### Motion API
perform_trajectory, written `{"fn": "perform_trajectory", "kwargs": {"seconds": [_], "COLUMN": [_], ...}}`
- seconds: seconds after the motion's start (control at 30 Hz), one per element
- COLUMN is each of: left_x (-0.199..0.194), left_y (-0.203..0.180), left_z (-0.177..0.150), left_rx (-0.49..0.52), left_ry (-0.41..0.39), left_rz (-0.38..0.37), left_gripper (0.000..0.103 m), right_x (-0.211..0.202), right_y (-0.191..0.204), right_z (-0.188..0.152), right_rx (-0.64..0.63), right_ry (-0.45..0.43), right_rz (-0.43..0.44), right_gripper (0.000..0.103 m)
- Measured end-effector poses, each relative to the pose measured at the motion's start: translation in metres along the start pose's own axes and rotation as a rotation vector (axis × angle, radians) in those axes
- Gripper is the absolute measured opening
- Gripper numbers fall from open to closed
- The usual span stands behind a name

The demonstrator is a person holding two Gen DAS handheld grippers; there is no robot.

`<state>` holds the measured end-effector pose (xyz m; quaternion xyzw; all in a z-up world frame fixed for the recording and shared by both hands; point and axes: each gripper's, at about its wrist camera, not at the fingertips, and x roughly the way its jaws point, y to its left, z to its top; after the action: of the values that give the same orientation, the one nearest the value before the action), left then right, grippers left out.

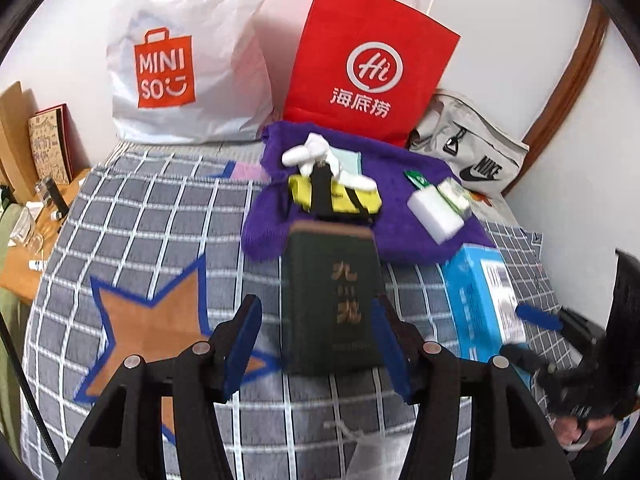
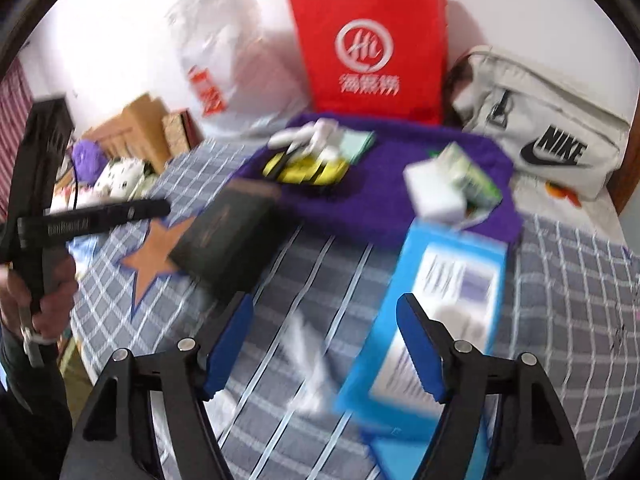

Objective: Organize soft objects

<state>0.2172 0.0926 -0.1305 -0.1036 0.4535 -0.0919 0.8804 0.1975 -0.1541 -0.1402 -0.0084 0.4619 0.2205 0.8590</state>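
Observation:
A purple towel (image 1: 400, 216) (image 2: 384, 196) lies on the checked bedspread. On it rest a yellow-and-black cloth item (image 1: 340, 198), a white soft piece (image 1: 316, 152), a white sponge (image 1: 434, 210) and a green-white pack (image 1: 456, 194). My left gripper (image 1: 316, 300) is open over a dark green box (image 1: 332, 308) that lies flat on the bed, with a gap on its left side. My right gripper (image 2: 325, 298) is open too, above the bedspread. A blue box (image 2: 440, 304) lies beside and behind its right finger. The right wrist view is blurred.
A white Miniso bag (image 1: 176, 64), a red paper bag (image 1: 368, 64) and a grey Nike bag (image 1: 476, 152) lean on the wall behind the towel. A cluttered wooden table (image 1: 24, 256) stands left of the bed. A person's hand (image 2: 44, 292) holds the left gripper.

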Motion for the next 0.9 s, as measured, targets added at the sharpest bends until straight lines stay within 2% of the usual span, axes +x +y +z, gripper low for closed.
{"fn": "perform_trajectory", "kwargs": {"seconds": [0.1,0.2,0.33,0.53,0.7,0.77,0.8,0.9], "left_x": [0.000,0.002,0.004,0.004,0.003,0.003,0.003,0.001], "left_y": [0.000,-0.001,0.001,0.003,0.004,0.004,0.002,0.001], "left_z": [-0.015,-0.030,-0.048,-0.067,-0.077,-0.080,-0.082,-0.084], "left_rx": [-0.001,-0.003,-0.008,-0.003,-0.005,-0.003,0.000,0.001], "left_ry": [0.012,0.023,0.037,0.052,0.061,0.065,0.068,0.070], "left_rz": [-0.016,-0.029,-0.051,-0.066,-0.073,-0.073,-0.071,-0.069], "left_gripper": [0.055,0.055,0.055,0.055,0.055,0.055,0.055,0.055], "right_x": [0.002,0.010,0.022,0.036,0.047,0.048,0.046,0.034], "right_y": [0.016,0.029,0.040,0.047,0.050,0.050,0.047,0.038], "right_z": [-0.026,-0.043,-0.056,-0.063,-0.069,-0.071,-0.071,-0.069], "right_rx": [-0.018,-0.050,-0.109,-0.191,-0.233,-0.246,-0.233,-0.161], "right_ry": [0.020,0.041,0.034,0.010,0.012,0.011,0.007,0.001], "right_rz": [-0.009,-0.025,-0.133,-0.248,-0.324,-0.367,-0.377,-0.285], "right_gripper": [0.070,0.062,0.048,0.045,0.038,0.023,0.018,0.015]}}
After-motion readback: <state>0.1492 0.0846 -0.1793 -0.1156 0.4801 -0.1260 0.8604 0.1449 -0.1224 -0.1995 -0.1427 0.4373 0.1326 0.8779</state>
